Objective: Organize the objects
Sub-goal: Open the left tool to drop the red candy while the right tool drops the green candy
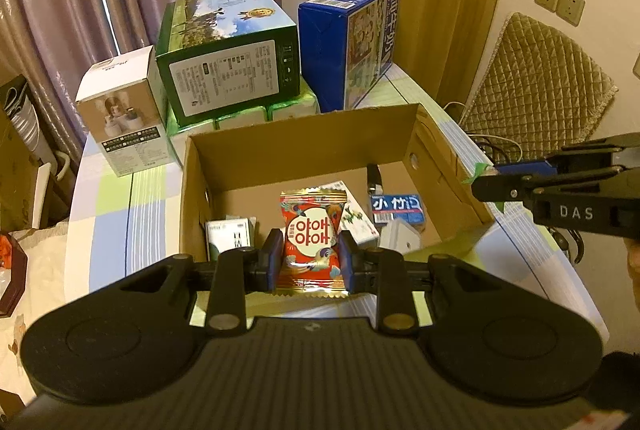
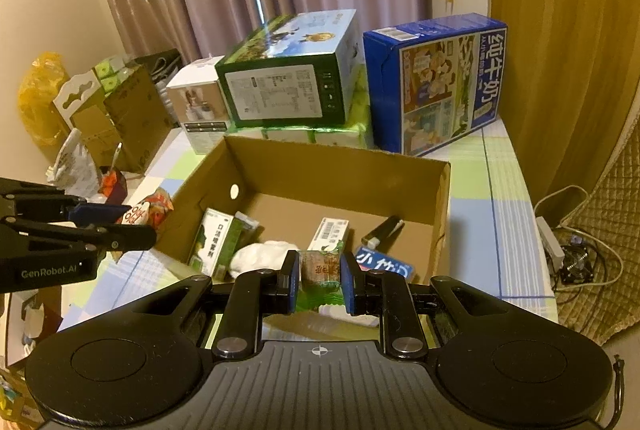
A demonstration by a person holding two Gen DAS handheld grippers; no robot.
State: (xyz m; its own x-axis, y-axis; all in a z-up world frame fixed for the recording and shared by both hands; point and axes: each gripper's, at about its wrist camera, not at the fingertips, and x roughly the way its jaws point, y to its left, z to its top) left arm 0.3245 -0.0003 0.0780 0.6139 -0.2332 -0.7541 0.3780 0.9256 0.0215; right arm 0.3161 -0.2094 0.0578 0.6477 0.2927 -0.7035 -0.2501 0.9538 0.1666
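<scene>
The left claw (image 1: 308, 258) pinches a red foil snack packet (image 1: 311, 238) above the brown cardboard box (image 1: 304, 142). The right claw (image 2: 320, 280), at the box's 6 o'clock rim, grips a small green-brown packet (image 2: 320, 270).

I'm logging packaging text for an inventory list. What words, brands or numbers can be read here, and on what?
"DAS": side of the right gripper.
"GenRobot.AI": side of the left gripper.
"纯牛奶": blue milk carton.
"小竹口", roughly: small blue pack in the cardboard box.
Large white characters, upside down: red snack packet held by the left gripper.
Too small or blurred: green carton label, white box, brown packet in the right gripper.
</scene>
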